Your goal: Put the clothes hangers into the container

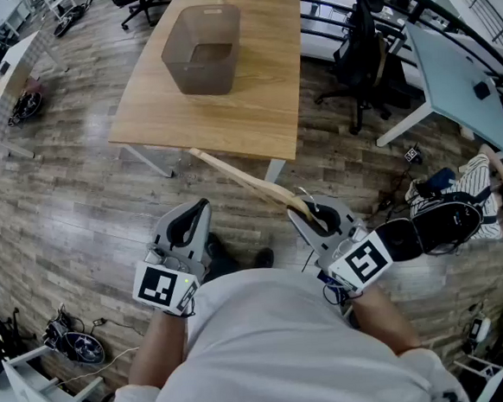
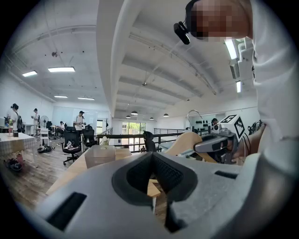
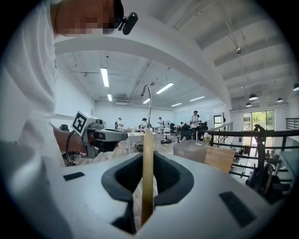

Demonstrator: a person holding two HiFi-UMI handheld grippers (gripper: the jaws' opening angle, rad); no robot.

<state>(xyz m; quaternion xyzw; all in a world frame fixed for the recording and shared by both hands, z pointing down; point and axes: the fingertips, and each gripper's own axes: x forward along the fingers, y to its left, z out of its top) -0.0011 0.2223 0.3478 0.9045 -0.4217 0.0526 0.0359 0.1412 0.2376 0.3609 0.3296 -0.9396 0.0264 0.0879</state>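
A wooden clothes hanger (image 1: 248, 184) with a metal hook sticks out to the far left from my right gripper (image 1: 310, 212), which is shut on it near the hook end. In the right gripper view the hanger (image 3: 147, 172) stands edge-on between the jaws, hook up. My left gripper (image 1: 200, 210) is held beside it at waist height, shut with nothing in it. The translucent grey container (image 1: 203, 50) stands on the wooden table (image 1: 253, 109) ahead of me, and also shows in the left gripper view (image 2: 99, 155) and the right gripper view (image 3: 190, 150).
Black office chairs (image 1: 360, 44) and a pale desk (image 1: 455, 84) stand to the right of the table. A black backpack (image 1: 440, 224) lies on the floor at my right. Cables and gear (image 1: 72, 344) lie at the lower left. A railing (image 3: 254, 135) runs behind the table.
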